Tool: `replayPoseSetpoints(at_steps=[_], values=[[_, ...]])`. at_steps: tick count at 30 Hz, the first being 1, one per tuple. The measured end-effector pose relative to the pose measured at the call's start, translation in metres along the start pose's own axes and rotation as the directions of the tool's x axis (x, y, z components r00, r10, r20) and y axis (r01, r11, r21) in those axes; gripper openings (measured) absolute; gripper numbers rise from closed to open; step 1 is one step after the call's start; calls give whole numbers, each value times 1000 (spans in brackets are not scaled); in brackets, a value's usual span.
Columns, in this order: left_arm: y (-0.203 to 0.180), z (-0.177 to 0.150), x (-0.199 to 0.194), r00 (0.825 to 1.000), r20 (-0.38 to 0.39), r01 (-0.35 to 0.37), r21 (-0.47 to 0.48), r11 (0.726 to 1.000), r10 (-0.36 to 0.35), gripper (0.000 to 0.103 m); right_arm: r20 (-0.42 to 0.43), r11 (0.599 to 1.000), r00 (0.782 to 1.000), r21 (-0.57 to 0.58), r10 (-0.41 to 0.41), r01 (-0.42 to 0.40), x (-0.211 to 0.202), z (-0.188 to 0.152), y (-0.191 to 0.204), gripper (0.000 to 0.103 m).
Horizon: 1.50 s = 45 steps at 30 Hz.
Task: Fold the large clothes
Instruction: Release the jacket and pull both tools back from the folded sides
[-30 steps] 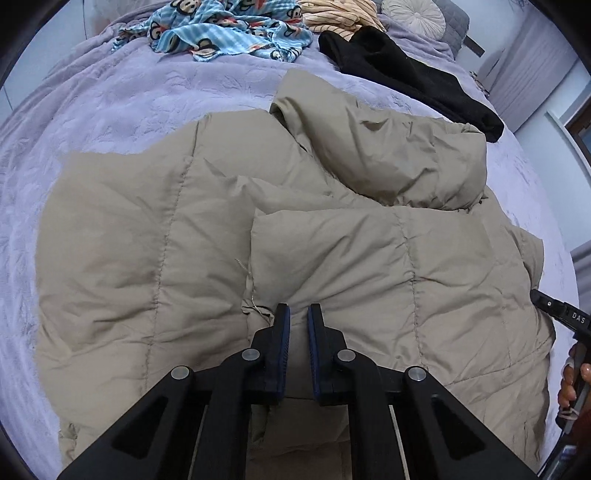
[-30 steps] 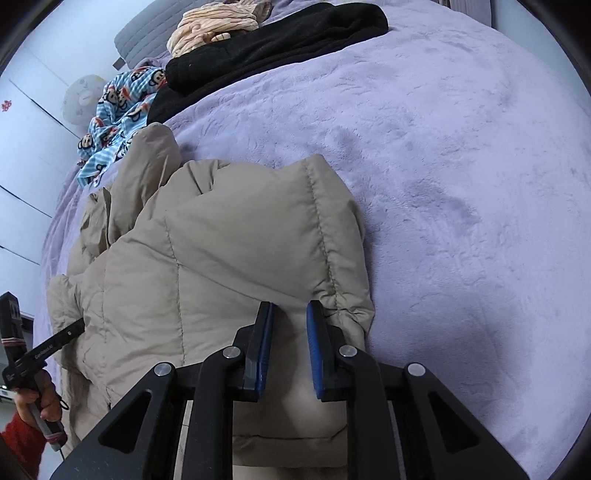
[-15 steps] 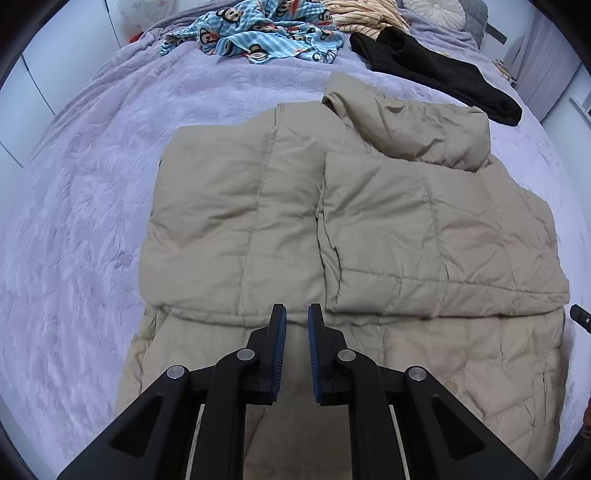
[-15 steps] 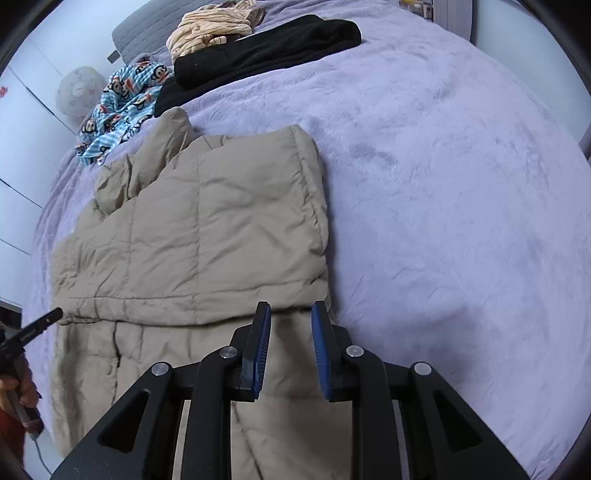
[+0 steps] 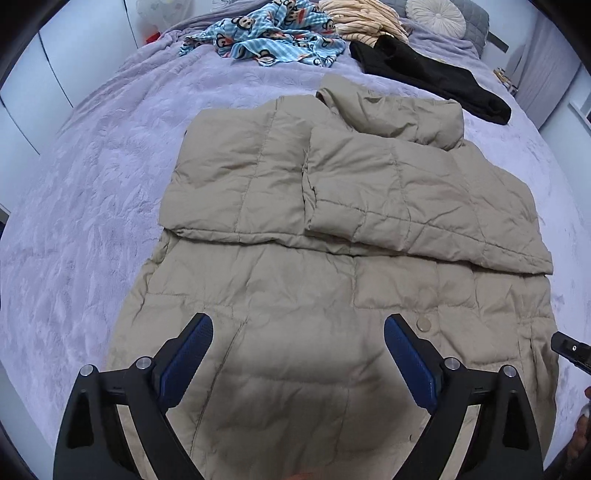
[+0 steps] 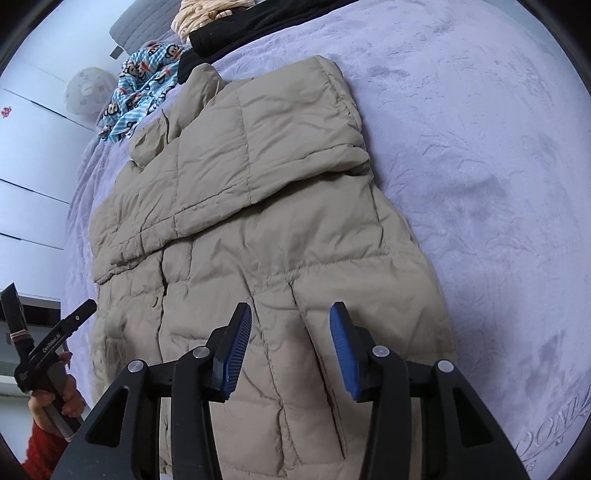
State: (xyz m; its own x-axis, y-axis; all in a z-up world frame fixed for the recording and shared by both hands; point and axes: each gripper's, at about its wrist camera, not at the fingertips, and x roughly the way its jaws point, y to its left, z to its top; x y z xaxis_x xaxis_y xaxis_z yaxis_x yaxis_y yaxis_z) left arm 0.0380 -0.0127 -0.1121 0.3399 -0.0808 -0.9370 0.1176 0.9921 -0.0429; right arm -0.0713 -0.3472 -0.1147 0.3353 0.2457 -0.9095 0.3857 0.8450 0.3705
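Note:
A large beige quilted puffer coat lies flat on the lilac bed, both sleeves folded across its chest and the hood at the far end. My left gripper is open and empty above the coat's lower part. My right gripper is open and empty above the coat near its hem on the right side. The left gripper's body and the hand holding it show at the left edge of the right wrist view.
The lilac plush bedspread surrounds the coat. At the far end lie a blue monkey-print cloth, a striped cream garment, a black garment and a round grey cushion. White wardrobe doors stand beyond the bed.
Both grippers have opened from shut and pulled back toward the coat's hem. The sleeves now lie folded flat across the chest.

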Motion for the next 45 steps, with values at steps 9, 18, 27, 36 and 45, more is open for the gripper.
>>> replayPoseSetpoints(at_steps=[9, 18, 27, 36, 45], values=[[23, -40, -21, 998, -70, 4, 1, 1000, -4, 103, 4, 997, 1000, 75, 27, -28, -16, -46, 11, 71], [62, -79, -50, 994, -107, -6, 16, 1000, 7, 103, 22, 984, 996, 155, 89, -92, -33, -100, 48, 82], [88, -106, -63, 991, -129, 18, 30, 999, -14, 103, 22, 968, 985, 187, 168, -170, -47, -144, 77, 103], [84, -128, -74, 991, -135, 18, -3, 1000, -18, 103, -13, 940, 973, 265, 229, -217, -56, -161, 66, 103], [104, -165, -58, 972, -224, 22, -189, 982, -65, 103, -21, 924, 973, 320, 228, -210, -69, -166, 16, 103]])
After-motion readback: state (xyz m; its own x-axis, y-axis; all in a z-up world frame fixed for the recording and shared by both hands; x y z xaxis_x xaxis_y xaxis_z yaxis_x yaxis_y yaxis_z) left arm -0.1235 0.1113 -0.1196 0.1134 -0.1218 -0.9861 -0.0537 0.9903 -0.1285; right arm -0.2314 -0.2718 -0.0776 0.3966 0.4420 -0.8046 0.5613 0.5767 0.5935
